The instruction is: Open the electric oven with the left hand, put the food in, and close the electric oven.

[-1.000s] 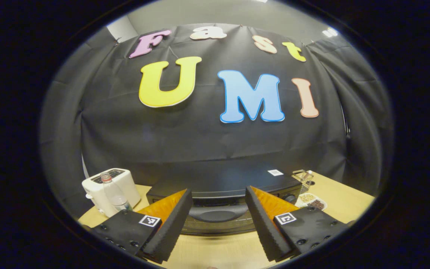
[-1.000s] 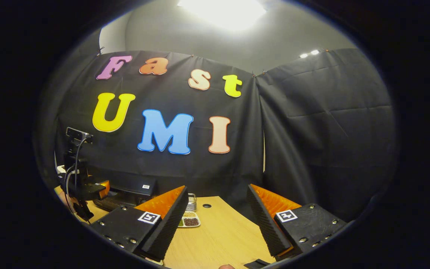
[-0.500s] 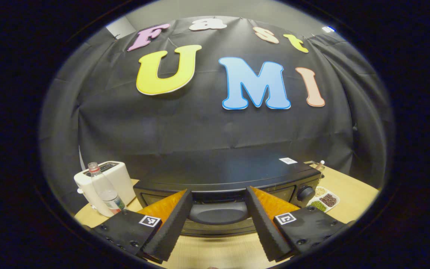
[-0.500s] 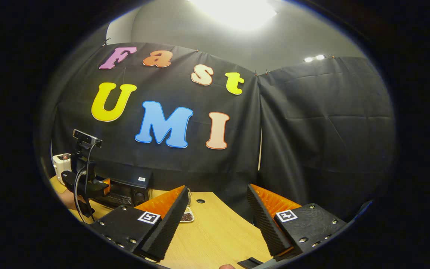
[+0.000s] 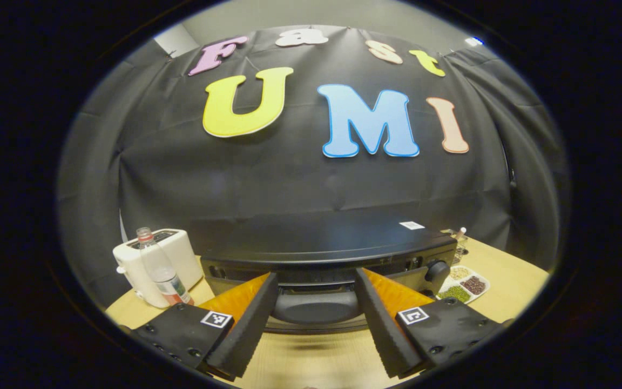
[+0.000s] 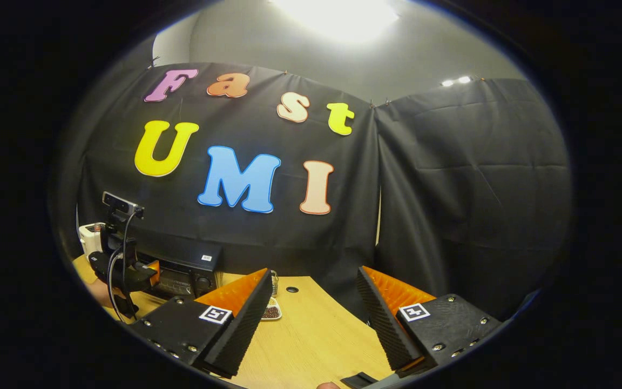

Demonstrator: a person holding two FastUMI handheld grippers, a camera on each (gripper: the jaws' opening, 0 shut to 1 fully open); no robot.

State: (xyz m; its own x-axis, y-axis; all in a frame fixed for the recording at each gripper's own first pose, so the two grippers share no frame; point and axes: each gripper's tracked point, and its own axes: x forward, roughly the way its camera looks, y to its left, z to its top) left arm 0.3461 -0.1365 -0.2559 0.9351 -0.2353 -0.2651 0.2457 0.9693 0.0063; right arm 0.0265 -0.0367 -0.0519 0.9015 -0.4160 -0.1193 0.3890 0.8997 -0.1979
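The black electric oven (image 5: 322, 237) stands on the wooden table (image 5: 311, 356), right in front of my left gripper (image 5: 315, 278). That gripper is open, and the oven door's handle (image 5: 316, 307) lies between its two fingers without either one pressing on it. The door looks shut. In the right gripper view the oven (image 6: 181, 265) is far off at the left, with the left gripper (image 6: 127, 273) and a hand in front of it. My right gripper (image 6: 315, 273) hangs open over the table (image 6: 316, 335), holding nothing. A small divided dish of beans and grains (image 5: 462, 283) lies right of the oven.
A white toaster (image 5: 181, 259) and a plastic bottle (image 5: 157, 267) stand left of the oven. A small rack (image 5: 458, 243) stands behind the dish (image 6: 271, 312). The oven's knob (image 5: 437, 268) is at its right front. The black cloth wall closes in the table's back and right.
My left gripper has come closer to the oven and dropped a little, so the handle now sits between its fingers. The right gripper has hardly moved.
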